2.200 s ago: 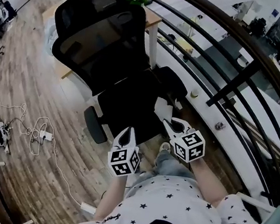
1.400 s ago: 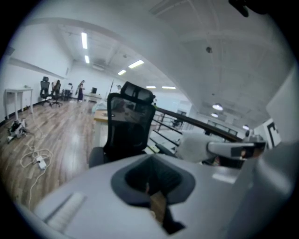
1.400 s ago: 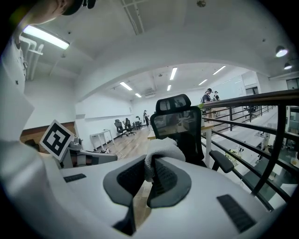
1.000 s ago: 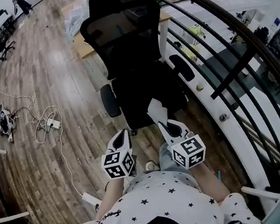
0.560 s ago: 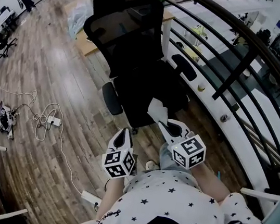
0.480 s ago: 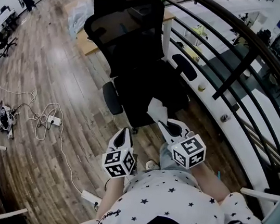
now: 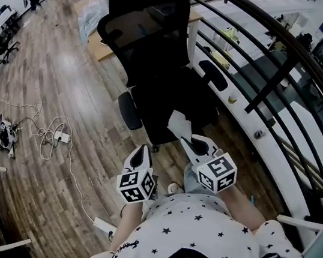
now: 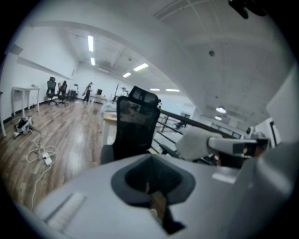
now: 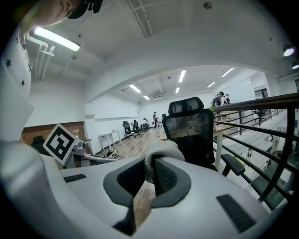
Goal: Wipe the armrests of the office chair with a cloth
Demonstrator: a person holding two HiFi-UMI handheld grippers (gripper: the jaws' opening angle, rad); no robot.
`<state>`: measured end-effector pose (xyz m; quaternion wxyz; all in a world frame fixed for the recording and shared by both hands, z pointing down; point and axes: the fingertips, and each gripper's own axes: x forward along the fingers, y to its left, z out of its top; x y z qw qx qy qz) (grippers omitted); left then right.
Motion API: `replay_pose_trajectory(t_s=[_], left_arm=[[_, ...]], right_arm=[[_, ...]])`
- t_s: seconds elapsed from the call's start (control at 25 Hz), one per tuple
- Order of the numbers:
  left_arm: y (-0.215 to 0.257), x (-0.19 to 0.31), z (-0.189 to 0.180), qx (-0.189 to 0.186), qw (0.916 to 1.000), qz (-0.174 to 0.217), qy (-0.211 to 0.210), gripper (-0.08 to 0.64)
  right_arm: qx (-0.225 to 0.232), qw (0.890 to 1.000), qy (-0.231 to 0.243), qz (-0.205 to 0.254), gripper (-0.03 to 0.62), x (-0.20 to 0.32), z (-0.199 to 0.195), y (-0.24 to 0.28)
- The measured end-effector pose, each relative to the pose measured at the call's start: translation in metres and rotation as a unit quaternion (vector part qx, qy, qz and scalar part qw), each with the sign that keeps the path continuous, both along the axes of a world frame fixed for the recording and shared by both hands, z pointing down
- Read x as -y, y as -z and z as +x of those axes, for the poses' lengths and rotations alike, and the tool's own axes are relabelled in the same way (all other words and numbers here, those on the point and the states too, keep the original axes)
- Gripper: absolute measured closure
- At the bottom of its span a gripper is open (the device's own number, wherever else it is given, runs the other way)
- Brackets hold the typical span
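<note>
Currently the right gripper [image 7: 185, 140] is clamped on a white cloth [image 7: 177, 123]. The right gripper view shows the cloth bunched between the jaw pads and bulging out over the top. The left gripper [image 7: 141, 152] has its jaws together with nothing between them; only a thin slot shows in the left gripper view. Both grippers are held low in front of the person's star-print shirt [image 7: 204, 241], side by side and a bit apart, tips pointing at the chair.

The black mesh office chair [image 7: 151, 57] stands ahead of the grippers on the wood plank floor [image 7: 47, 83], seat toward the person, backrest and headrest on the far side. One armrest [image 7: 212, 76] is on the railing side, the other armrest [image 7: 129, 111] on the open-floor side. The cloth sits over the front edge of the seat in the head view; can't tell whether it touches the seat. It is apart from both armrests, and neither gripper is on an armrest.

A dark metal railing [image 7: 282, 59] curves along the person's right, just beside the chair. A light wooden table [image 7: 98, 48] is behind the backrest. White cables and a power strip [image 7: 50, 138] lie on the floor to the left, well apart from the chair.
</note>
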<state>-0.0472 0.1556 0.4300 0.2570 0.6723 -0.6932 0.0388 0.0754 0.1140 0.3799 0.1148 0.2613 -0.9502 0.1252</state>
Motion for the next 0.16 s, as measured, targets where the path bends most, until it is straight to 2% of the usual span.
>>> replay_pose_trajectory(t_s=[0.16], left_arm=[[-0.0010, -0.0002, -0.0035, 0.000, 1.0000, 0.000, 0.001, 0.554]], right_arm=[[-0.002, 1.000, 0.002, 0.003, 0.561, -0.0010, -0.0031, -0.0010]])
